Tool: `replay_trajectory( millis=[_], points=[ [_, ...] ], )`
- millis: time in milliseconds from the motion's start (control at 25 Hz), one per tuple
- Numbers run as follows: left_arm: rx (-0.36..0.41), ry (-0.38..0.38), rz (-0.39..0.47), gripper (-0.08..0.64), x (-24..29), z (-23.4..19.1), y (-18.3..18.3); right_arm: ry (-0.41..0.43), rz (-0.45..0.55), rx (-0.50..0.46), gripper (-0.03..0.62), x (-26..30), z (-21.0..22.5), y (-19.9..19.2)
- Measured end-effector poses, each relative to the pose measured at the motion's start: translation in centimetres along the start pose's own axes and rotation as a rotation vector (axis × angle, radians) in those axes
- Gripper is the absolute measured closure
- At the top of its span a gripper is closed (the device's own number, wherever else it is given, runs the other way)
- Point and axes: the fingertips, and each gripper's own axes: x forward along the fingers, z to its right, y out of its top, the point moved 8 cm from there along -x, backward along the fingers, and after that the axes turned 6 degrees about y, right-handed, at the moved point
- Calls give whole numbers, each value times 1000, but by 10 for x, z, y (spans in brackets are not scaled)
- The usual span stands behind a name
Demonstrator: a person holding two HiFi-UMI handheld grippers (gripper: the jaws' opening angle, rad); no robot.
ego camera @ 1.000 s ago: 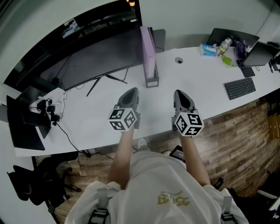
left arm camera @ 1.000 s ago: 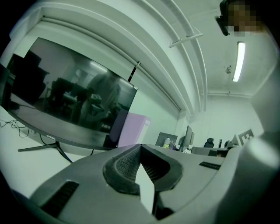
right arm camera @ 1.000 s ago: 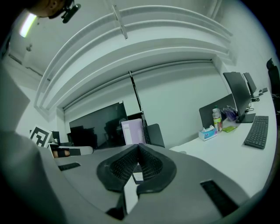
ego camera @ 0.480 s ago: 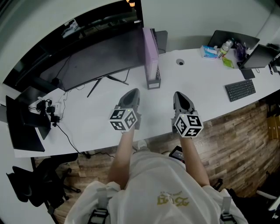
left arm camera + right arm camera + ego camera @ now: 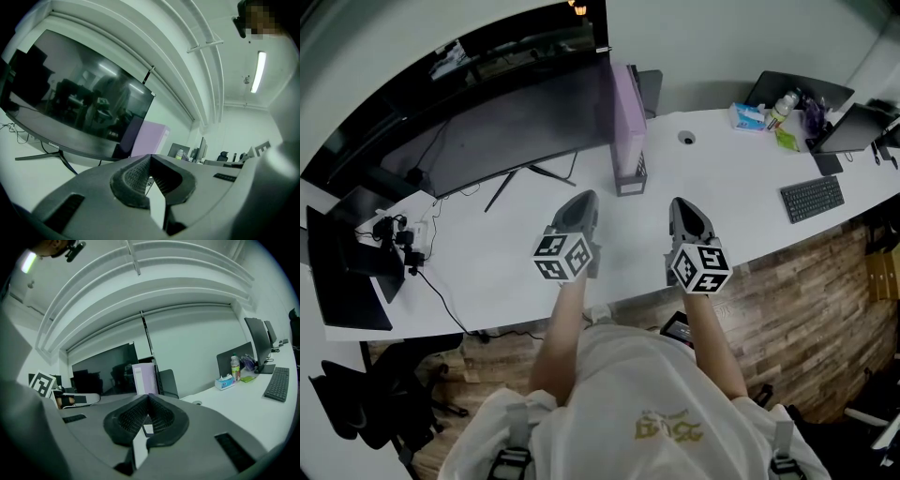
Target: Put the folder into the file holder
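Observation:
A lilac folder (image 5: pixel 625 103) stands upright in a dark mesh file holder (image 5: pixel 630 175) at the middle back of the white desk (image 5: pixel 497 262). It also shows in the left gripper view as the lilac folder (image 5: pixel 149 139) and in the right gripper view as the folder (image 5: pixel 144 379). My left gripper (image 5: pixel 581 201) hovers over the desk's front, shut and empty, short of the holder. My right gripper (image 5: pixel 684 203) is beside it, also shut with nothing between its jaws. In their own views the left gripper (image 5: pixel 150 158) and right gripper (image 5: pixel 148 397) show pads pressed together.
A wide curved monitor (image 5: pixel 487 122) fills the back left. A keyboard (image 5: pixel 812 199), tissue box (image 5: pixel 748 116), bottle (image 5: pixel 781 103) and laptops sit at the right. A cable hole (image 5: pixel 687 138) is behind my right gripper. Cables and a black device (image 5: pixel 394 239) lie at the left.
Both grippers stay shut and keep about the same place. The view has shifted slightly, so the desk items sit a little lower and further right in the head view.

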Motion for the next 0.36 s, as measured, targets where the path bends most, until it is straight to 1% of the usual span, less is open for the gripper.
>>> replay_trajectory(
  millis=[360],
  points=[
    [-6,-6,-8,546,9,-13,2,-27,-29,-16,581,13,1,-2]
  ],
)
